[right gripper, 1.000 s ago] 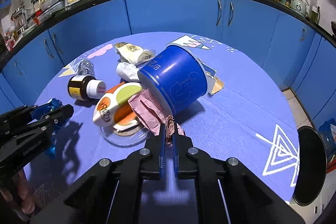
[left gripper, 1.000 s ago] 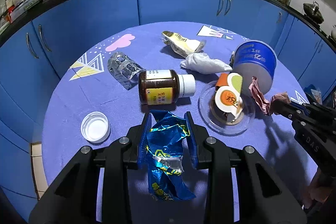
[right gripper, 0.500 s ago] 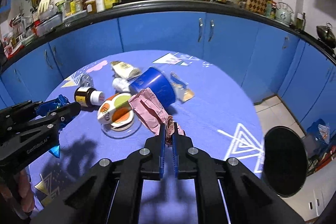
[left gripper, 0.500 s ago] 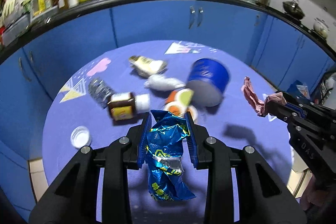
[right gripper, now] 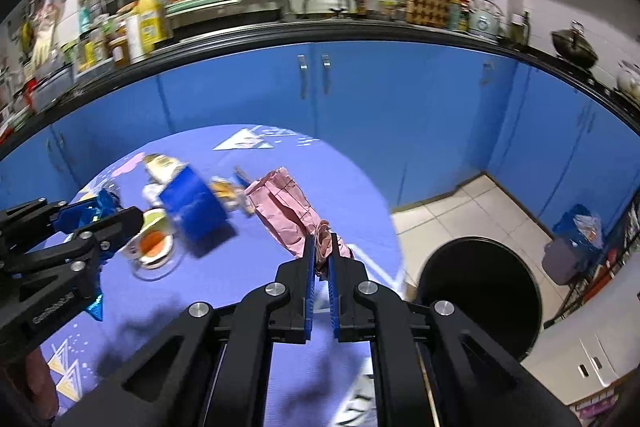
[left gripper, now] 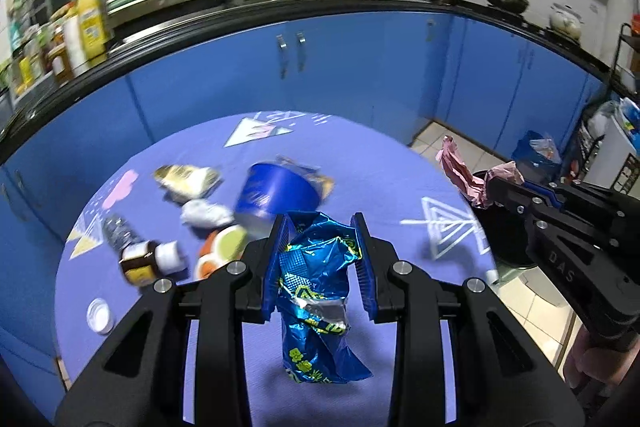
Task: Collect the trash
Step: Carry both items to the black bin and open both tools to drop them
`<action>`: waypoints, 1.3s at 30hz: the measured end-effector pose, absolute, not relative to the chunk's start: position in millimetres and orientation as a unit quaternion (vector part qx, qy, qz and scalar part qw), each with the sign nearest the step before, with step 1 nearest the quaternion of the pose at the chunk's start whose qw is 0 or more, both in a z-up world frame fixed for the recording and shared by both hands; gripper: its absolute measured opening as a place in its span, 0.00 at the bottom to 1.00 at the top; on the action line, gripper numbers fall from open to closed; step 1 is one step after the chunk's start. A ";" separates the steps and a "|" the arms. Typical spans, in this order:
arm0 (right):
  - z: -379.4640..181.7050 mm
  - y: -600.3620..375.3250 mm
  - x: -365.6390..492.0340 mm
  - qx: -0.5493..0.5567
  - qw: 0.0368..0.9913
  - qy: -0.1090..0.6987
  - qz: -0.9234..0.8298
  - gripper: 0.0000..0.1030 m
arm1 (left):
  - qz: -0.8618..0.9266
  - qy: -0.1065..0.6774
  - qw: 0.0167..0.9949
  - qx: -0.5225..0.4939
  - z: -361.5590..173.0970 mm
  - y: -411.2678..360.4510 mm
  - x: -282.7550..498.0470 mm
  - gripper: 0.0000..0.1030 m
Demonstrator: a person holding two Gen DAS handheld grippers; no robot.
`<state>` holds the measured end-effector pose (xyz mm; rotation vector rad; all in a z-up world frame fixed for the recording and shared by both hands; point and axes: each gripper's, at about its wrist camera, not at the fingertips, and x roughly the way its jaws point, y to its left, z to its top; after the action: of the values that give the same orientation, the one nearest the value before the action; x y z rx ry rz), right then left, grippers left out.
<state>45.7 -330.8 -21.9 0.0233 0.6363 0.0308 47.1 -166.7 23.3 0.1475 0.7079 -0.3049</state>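
My left gripper is shut on a crumpled blue foil wrapper and holds it above the round purple table. My right gripper is shut on a crumpled pink paper wrapper, lifted above the table's right side. In the left wrist view the right gripper shows at the right with the pink wrapper. A round black trash bin stands on the floor right of the table. The left gripper shows at the left of the right wrist view.
On the table lie a blue cup on its side, a brown pill bottle, a white cap, a white tissue, a clear lid with an orange and green pack, and a yellow packet. Blue cabinets ring the table.
Both grippers have risen and pulled back from the table with their wrappers held. The view has swung right, and the black bin has come closer in the right wrist view.
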 end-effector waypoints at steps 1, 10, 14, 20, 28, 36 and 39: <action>-21.7 -339.1 47.1 0.012 0.950 0.312 0.005 0.06 | -0.155 0.345 0.923 0.074 24.3 -173.9 48.9 0.32; -21.5 -394.2 54.1 0.031 0.951 0.307 -0.040 0.06 | -0.194 0.336 0.917 0.094 30.6 -230.9 64.1 0.32; -21.1 -414.7 58.9 0.037 0.950 0.307 -0.053 0.06 | -0.208 0.332 0.914 0.102 32.9 -256.2 73.7 0.32; -24.1 -439.1 65.0 0.033 0.948 0.307 -0.078 0.06 | -0.226 0.326 0.911 0.109 37.4 -295.5 92.8 0.32; -35.4 -473.5 78.2 0.033 0.942 0.311 -0.120 0.08 | -0.232 0.323 0.911 0.110 35.5 -326.1 116.8 0.32; -43.2 -493.8 76.8 0.002 0.942 0.287 -0.173 0.93 | -0.242 0.334 0.904 0.116 23.3 -350.9 133.5 0.32; -47.7 -504.9 75.2 0.007 0.937 0.293 -0.193 0.93 | -0.252 0.335 0.900 0.121 19.9 -365.7 134.1 0.32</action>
<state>75.2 -504.9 -47.7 0.0139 0.5985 -0.3935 134.1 -365.7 19.9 0.2512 0.6937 -0.5222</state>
